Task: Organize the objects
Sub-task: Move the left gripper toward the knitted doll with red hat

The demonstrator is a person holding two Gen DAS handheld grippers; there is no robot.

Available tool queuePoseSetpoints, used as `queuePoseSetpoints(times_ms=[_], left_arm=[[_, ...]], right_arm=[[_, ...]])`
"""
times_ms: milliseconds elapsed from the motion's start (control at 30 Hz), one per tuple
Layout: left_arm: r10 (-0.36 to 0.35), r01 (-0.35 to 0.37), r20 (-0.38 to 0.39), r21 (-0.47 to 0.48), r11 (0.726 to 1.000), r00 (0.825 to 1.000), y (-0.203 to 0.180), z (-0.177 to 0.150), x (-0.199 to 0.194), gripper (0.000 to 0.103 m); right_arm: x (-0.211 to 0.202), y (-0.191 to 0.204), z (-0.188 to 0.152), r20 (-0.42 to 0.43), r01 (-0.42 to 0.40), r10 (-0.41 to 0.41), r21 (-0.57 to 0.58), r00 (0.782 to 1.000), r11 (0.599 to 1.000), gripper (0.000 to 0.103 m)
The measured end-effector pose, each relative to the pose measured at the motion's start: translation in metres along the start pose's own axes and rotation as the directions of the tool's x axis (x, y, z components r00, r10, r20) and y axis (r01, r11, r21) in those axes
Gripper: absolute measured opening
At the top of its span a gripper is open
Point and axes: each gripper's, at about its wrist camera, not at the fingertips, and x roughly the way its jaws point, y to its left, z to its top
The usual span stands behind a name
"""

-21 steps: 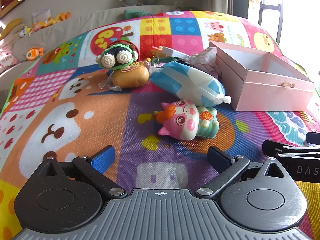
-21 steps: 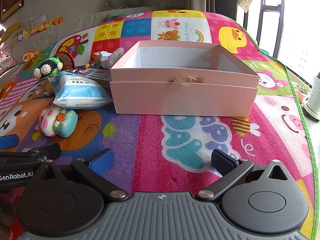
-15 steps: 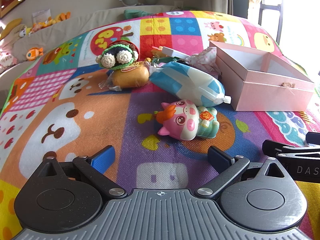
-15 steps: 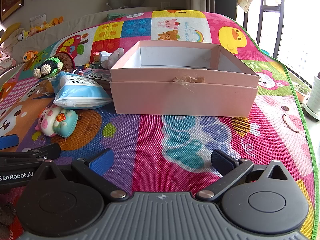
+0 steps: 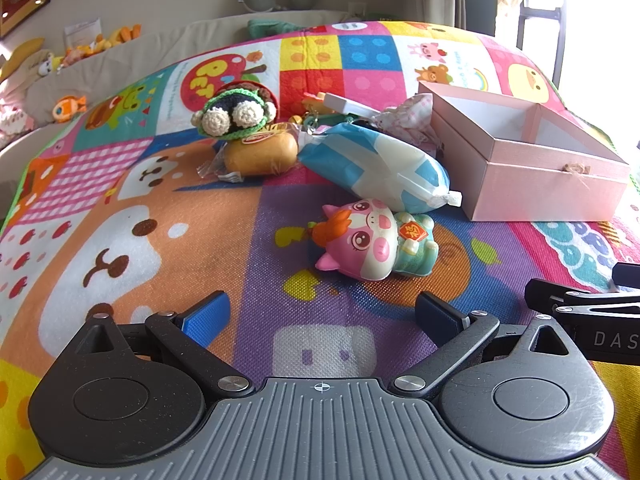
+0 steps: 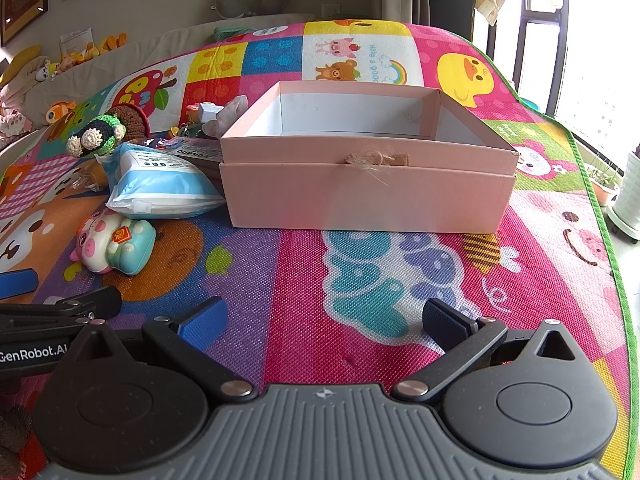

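Both claws wait low over a cartoon-print play mat, pointed down at a slant, w/ nothing picked up yet. The left claw is spread wide and empty; straight ahead lies a pink pig figurine on its side, near but not between the fingers. The right claw is equally spread and empty, facing the front wall of an open pink box, which looks bare inside.

The rest of the clutter sits left of the box: a blue-and-white plastic pouch leaning over the pig's back and just beside the box, a wrapped bread roll, a crocheted green-and-black toy resting partly on the roll, plus a small white box and a crumpled printed wrapper behind.

Risks, as judged from here: the pig is smooth, rounded and lying askew, so a pinch off-centre could squirt it out or roll it toward the pouch. The pouch is slack and slippery; grabbing a corner may let it sag and drag the pig or catch the box rim on the way in. Lifting the roll first would likely tip the crocheted toy off. The box is light card on a soft mat, so a bump from either claw could shove it. The claws also sit close side by side, so crossing paths risks a knock.
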Motion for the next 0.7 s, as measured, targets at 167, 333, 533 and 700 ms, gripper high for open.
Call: queuePoseSetpoints(times_ms=[167, 333, 533, 700], left_arm=[[0.001, -0.001, 0.0, 0.003, 1.0, 1.0, -0.0002, 0.0, 0.0, 0.102], [0.0, 0.0, -0.001, 0.014, 1.0, 1.0, -0.0047, 0.0011, -0.0013, 0.102], [0.0, 0.0, -0.002, 0.015, 1.0, 1.0, -0.004, 0.0002, 0.0001, 0.102], [-0.024, 0.024, 0.0, -0.007, 1.0, 1.0, 0.0012, 0.0006, -0.001, 0.101]], right_arm=[[-0.0002, 0.0, 0.0002, 0.0, 0.0, 0.0, 0.0, 1.0, 1.0, 0.103], [0.0001, -0.0006, -0.0002, 0.0, -0.001, 0.001, 0.002, 1.0, 1.0, 0.103], [0.0003, -0.0014, 0.0002, -0.002, -0.006, 0.006, 0.002, 1.0, 1.0, 0.103], [-0.0027, -0.0057, 0.0, -0.029, -0.054, 0.053, -0.044, 0.998, 0.998, 0.103]])
